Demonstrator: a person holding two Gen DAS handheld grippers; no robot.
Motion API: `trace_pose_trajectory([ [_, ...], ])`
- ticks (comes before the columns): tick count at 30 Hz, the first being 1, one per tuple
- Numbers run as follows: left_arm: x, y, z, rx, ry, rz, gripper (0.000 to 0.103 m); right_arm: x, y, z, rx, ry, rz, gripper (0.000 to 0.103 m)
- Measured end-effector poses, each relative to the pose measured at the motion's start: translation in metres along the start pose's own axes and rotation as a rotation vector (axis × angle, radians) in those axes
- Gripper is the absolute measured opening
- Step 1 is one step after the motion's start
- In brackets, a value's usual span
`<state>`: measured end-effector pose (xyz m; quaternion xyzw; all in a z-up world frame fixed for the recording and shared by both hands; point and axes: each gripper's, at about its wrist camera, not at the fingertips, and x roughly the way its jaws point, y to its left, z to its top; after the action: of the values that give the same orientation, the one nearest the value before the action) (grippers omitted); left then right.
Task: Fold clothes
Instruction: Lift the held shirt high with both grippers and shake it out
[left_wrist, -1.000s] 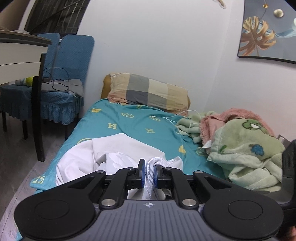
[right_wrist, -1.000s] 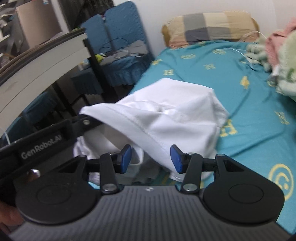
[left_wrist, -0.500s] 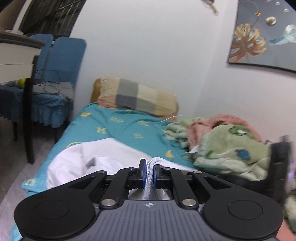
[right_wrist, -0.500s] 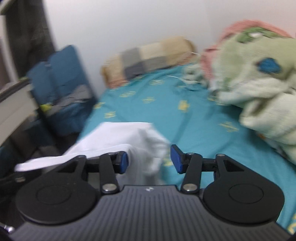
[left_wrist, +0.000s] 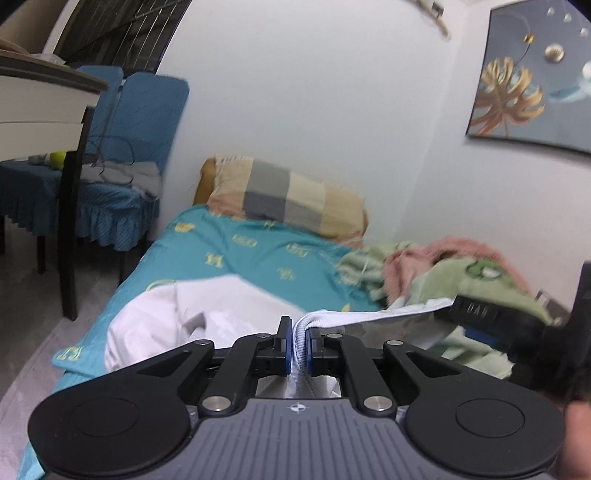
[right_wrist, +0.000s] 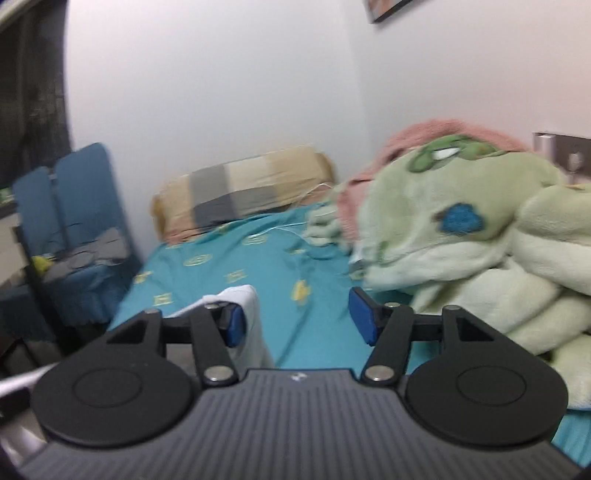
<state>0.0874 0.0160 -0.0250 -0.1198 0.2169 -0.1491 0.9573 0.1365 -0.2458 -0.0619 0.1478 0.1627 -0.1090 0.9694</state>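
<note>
Pinching the ribbed edge of a white garment between clenched jaws, left gripper holding it above the teal bedsheet, right gripper closing its wide-apart jaws, cloth draping beside the left pad only, green blanket lying nearby.

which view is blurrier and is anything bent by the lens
Right wrist view: the blurrier, smeared across the pillow, blanket and chair. Left wrist view: sharper, though the blanket and right gripper at its right edge are smeared; the fisheye bends the picture and the window bars at top left.
</note>
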Motion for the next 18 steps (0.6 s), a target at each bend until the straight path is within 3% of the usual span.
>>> trace_pose_trajectory([
  [2, 0.006, 0.003, -0.006, -0.007, 0.044, 0.02, 0.008, 0.013, -0.009, -0.002, 0.075, 0.082, 0.075, 0.021],
  [4, 0.013, 0.005, -0.012, -0.017, 0.084, 0.038, 0.009, 0.022, -0.012, -0.005, 0.107, 0.141, 0.124, 0.01],
  [8, 0.021, 0.008, -0.023, -0.053, 0.129, 0.091, 0.013, 0.017, -0.004, -0.003, 0.104, 0.133, 0.195, 0.007],
  [13, 0.029, 0.008, -0.036, -0.176, 0.158, 0.193, 0.023, -0.005, 0.011, 0.006, 0.088, 0.083, 0.294, 0.007],
  [15, 0.03, 0.005, -0.04, -0.24, 0.165, 0.259, 0.03, -0.011, 0.012, 0.01, 0.094, 0.073, 0.33, 0.007],
  [18, 0.031, -0.01, -0.052, -0.299, 0.185, 0.388, 0.032, -0.017, 0.01, 0.013, 0.108, 0.056, 0.367, 0.007],
])
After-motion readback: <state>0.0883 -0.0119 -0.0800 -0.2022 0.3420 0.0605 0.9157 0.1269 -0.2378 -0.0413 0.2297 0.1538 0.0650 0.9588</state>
